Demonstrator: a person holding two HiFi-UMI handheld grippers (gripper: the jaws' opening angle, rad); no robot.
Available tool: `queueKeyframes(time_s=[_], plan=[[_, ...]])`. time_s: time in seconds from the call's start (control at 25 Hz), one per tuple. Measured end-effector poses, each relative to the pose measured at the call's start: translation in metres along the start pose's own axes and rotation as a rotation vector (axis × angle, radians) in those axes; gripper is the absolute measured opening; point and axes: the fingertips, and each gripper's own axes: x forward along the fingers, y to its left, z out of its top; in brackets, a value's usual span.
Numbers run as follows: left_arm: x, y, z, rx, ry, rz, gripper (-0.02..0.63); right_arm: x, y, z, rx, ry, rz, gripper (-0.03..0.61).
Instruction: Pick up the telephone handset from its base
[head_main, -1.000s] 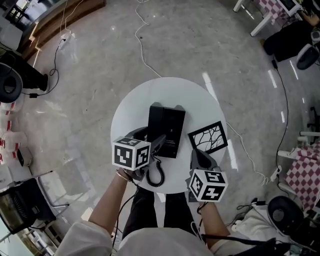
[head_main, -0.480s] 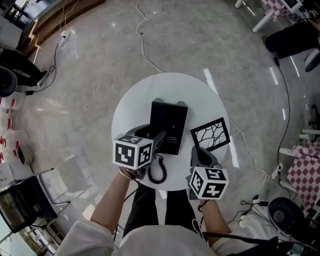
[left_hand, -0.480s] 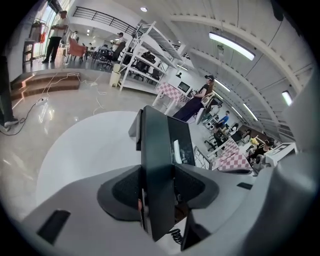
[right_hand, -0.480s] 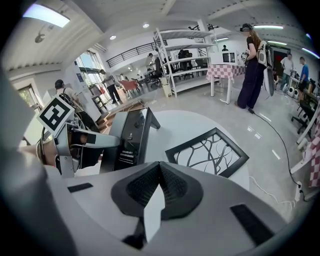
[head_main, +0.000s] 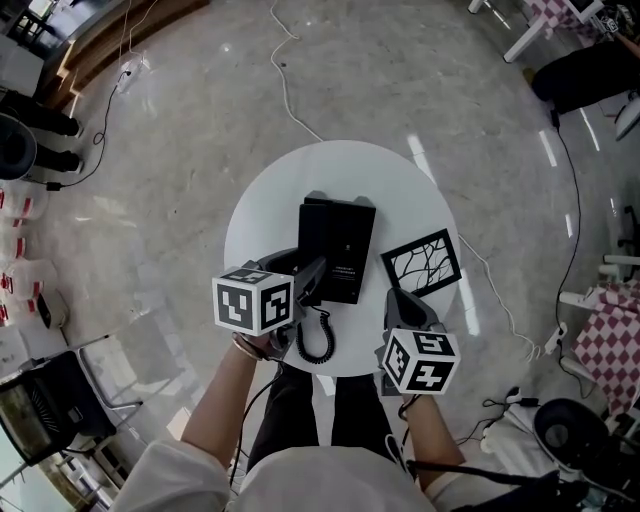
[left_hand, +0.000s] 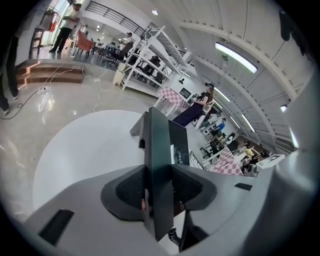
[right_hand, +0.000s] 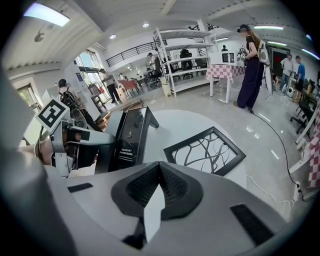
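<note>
While the head view looks down, the long black telephone handset (head_main: 311, 235) lies in its cradle on the left side of the black rectangular telephone base (head_main: 350, 250), mid-way across the round white table (head_main: 265, 215), long axis running straight away from the person. The left gripper (head_main: 311, 279) sits at the handset's near end, pointing down and along that axis. The black coiled cord (head_main: 315, 340) loops just under it. The right gripper (head_main: 403, 303) hangs well apart to the right, near the black square frame with a white branch pattern (head_main: 421, 263), so the left is clearly the nearer one. In the left gripper view, the handset (left_hand: 159, 160) stands edge-on between the jaws, which have just been closing. The ribbed pads (left_hand: 131, 190) look to be against both flanks, i.e. the left gripper (left_hand: 159, 189) grips across the narrow width and not the length. The base (left_hand: 179, 142) is just to the right, and the handset still looks seated on it. My read: next move is straight up off the cradle, and the grip at one end could let the far end tip. In the right gripper view, the right gripper (right_hand: 159, 186) has jaws pressed together with nothing between, table edge below. The frame (right_hand: 205, 150) is ahead-right, and the base (right_hand: 131, 135) and left gripper (right_hand: 85, 142) ahead-left.
</note>
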Motion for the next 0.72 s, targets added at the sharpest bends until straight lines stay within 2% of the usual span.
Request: queueKeyframes(time_s=[0.08,0.12,0.16,0.28,0.72], plan=[[-0.004,0.0,0.0,-0.014,-0.016,-0.003,0.162,-0.001,0.001,-0.001,0.0,-0.002,0.001,0.023],[-0.006,-0.001,0.001,-0.018,-0.028,-0.006,0.101,-0.001,0.002,-0.001,0.0,-0.004,0.002,0.023],[-0.008,-0.002,0.002,-0.013,-0.035,-0.008,0.091,-0.001,0.003,0.0,-0.002,-0.006,0.004,0.023],[-0.008,-0.002,0.004,0.016,-0.031,-0.001,0.086,-0.001,0.007,0.002,-0.006,-0.009,0.007,0.023],[-0.007,-0.002,0.005,0.012,-0.014,0.036,0.086,-0.006,0.011,-0.001,-0.004,-0.011,0.009,0.023]])
